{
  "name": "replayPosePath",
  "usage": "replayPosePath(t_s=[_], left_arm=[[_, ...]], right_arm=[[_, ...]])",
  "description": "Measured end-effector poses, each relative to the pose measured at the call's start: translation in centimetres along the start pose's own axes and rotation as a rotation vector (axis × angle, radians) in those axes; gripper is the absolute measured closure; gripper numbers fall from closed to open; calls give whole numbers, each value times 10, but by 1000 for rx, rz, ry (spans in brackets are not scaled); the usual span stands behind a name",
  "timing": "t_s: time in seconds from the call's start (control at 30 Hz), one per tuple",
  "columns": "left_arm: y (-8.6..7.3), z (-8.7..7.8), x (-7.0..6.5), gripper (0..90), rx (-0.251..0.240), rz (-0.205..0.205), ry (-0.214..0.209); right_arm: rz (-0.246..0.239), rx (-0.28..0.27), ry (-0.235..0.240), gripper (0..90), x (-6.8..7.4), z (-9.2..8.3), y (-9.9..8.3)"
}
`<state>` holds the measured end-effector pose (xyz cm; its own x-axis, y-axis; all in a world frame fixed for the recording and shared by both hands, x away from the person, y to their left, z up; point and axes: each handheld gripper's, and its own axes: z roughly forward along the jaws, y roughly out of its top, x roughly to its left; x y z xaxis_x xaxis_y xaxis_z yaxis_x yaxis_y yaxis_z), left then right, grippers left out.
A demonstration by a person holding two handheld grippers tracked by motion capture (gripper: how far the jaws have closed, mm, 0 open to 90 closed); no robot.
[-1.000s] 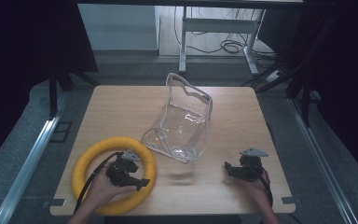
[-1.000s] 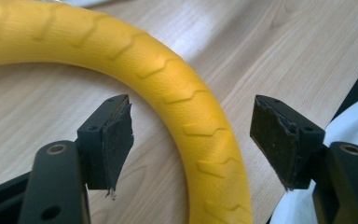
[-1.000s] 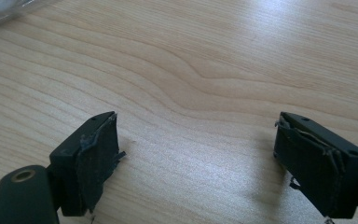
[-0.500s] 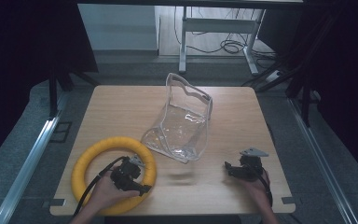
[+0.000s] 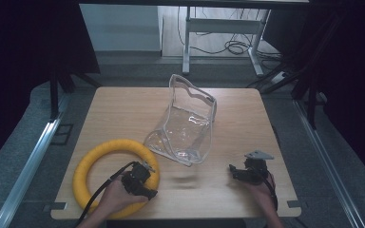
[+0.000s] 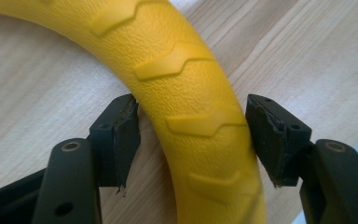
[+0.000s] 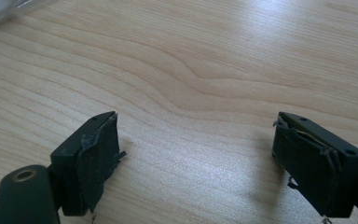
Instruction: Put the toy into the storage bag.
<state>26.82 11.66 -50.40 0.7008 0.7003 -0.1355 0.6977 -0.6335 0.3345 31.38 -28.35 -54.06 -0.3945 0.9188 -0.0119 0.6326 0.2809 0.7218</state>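
A yellow ribbed ring (image 5: 100,152) lies flat at the table's near left. My left gripper (image 5: 144,181) is down at the ring's near right part. In the left gripper view it (image 6: 191,126) is open, its jaws straddling the ring's band (image 6: 182,74); one jaw is against the band and the other stands a little off it. A clear plastic pouch (image 5: 185,128) stands open at mid table. At the near right my right gripper (image 5: 233,171) rests low and open (image 7: 196,140), with bare wood between its jaws.
The wooden table (image 5: 123,109) has notches at its near corners. A corner of the clear pouch (image 7: 0,9) shows at the top left of the right gripper view. Metal rails (image 5: 28,161) run along the floor on both sides, and desk legs with cables (image 5: 228,45) stand beyond the far edge.
My left gripper has slid a little nearer and to the right, onto the ring's band. The right gripper and the pouch have not moved.
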Motion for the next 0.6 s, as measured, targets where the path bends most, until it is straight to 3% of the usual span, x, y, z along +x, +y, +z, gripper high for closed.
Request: replayPosePath(t_s=[0.33, 0.4, 0.6], left_arm=[[3, 7, -8, 372, -9, 10, 83], [1, 7, -8, 379, -24, -3, 79], [-13, 4, -1, 432, -133, -101, 19]], right_arm=[[7, -4, -2, 147, 0, 0, 0], [8, -4, -3, 147, 0, 0, 0], [8, -2, -5, 147, 0, 0, 0]])
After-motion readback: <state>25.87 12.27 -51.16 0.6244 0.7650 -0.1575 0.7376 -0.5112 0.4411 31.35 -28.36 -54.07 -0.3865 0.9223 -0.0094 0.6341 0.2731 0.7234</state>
